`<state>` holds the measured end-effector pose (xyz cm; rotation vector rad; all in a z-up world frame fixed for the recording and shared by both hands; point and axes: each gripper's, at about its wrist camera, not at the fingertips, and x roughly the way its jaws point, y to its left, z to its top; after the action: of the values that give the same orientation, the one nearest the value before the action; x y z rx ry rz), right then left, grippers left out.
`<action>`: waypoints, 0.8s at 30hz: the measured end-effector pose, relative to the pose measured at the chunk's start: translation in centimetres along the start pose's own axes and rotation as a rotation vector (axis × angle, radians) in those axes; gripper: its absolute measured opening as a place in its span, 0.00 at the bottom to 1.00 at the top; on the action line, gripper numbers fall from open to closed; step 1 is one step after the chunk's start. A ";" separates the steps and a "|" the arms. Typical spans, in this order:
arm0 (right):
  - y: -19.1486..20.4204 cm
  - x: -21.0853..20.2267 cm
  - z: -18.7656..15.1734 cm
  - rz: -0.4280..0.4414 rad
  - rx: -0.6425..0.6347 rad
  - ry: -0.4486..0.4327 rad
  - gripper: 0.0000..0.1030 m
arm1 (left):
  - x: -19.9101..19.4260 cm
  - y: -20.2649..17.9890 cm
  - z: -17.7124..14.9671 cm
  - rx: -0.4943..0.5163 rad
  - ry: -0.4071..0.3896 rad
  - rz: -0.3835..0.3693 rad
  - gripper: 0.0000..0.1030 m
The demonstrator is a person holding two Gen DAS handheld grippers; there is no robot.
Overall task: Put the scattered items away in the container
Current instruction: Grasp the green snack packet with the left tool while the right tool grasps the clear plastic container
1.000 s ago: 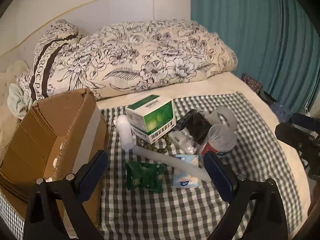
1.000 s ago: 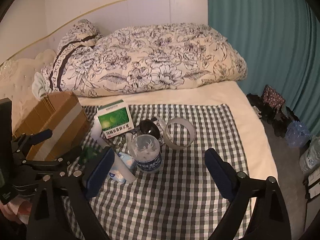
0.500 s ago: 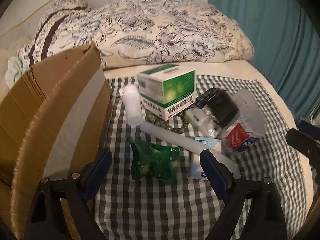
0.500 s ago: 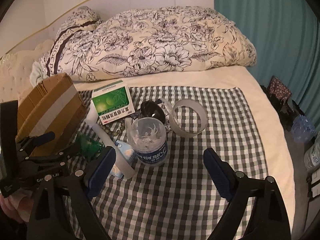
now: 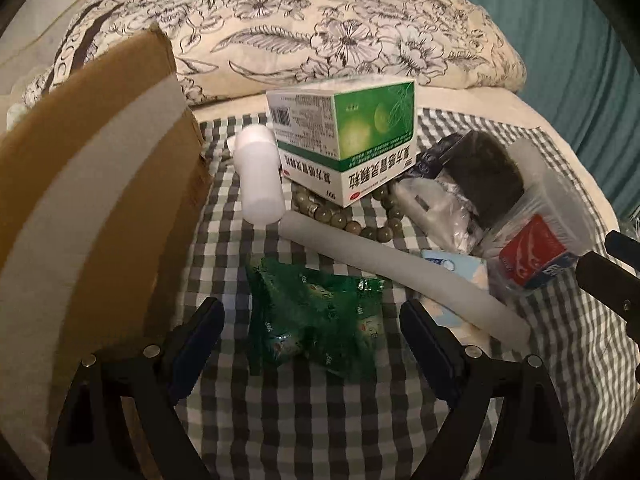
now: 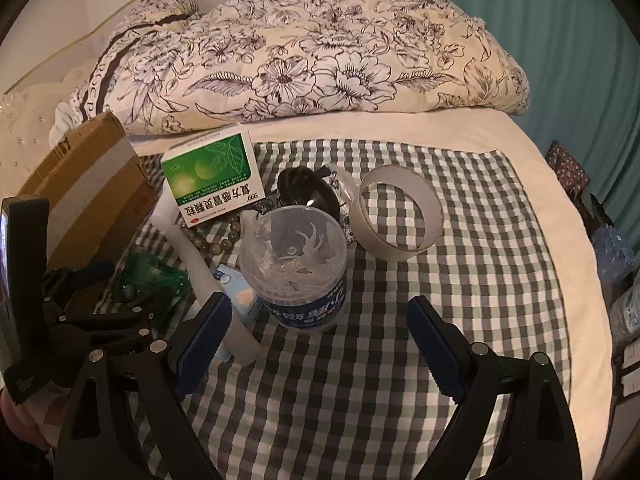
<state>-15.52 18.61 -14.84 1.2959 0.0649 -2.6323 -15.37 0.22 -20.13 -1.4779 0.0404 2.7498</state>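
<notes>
A cardboard box [image 5: 80,184] stands at the left on the checked cloth [image 5: 320,420]; it also shows in the right wrist view [image 6: 92,192]. My left gripper [image 5: 312,336] is open, its jaws on either side of a green crinkled packet [image 5: 316,324]. Beyond it lie a grey foam tube [image 5: 400,272], a white bottle [image 5: 258,176], a green-and-white medicine box [image 5: 344,136], a bead bracelet [image 5: 360,228] and a tissue pack [image 5: 460,268]. My right gripper [image 6: 316,332] is open just in front of a clear plastic jar [image 6: 300,264]. A tape roll [image 6: 400,216] lies behind it.
A black round object [image 6: 308,196] in clear wrapping lies behind the jar. A floral duvet [image 6: 320,60] is heaped at the back. A teal curtain [image 6: 560,40] hangs on the right. Bags and bottles [image 6: 612,248] lie off the bed's right edge.
Both grippers have moved forward and down toward the items. The left one now straddles the green packet, the right one is close to the clear jar. Both stay open.
</notes>
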 end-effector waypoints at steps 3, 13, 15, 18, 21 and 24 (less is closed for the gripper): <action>0.0 0.8 0.1 -0.007 0.003 0.005 0.87 | 1.1 0.2 0.0 -0.010 0.027 -0.001 0.86; 0.4 3.5 0.5 -0.016 0.003 0.034 0.87 | 3.9 0.5 0.2 -0.051 0.069 -0.014 0.84; 0.4 4.0 0.5 -0.017 0.006 0.039 0.87 | 4.2 0.6 0.3 -0.061 0.071 -0.023 0.84; 0.5 4.6 0.6 -0.023 0.010 0.042 0.87 | 4.3 0.6 0.4 -0.061 0.074 -0.025 0.84; 0.5 5.0 0.7 -0.028 0.017 0.040 0.87 | 4.3 0.7 0.6 -0.060 0.089 -0.034 0.81; 0.3 5.2 0.9 -0.034 0.027 0.034 0.87 | 4.1 0.7 0.7 -0.061 0.100 -0.037 0.65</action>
<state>-19.23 17.29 -18.43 1.3600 0.0568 -2.6484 -18.26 -0.46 -23.15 -1.6130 -0.0694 2.6693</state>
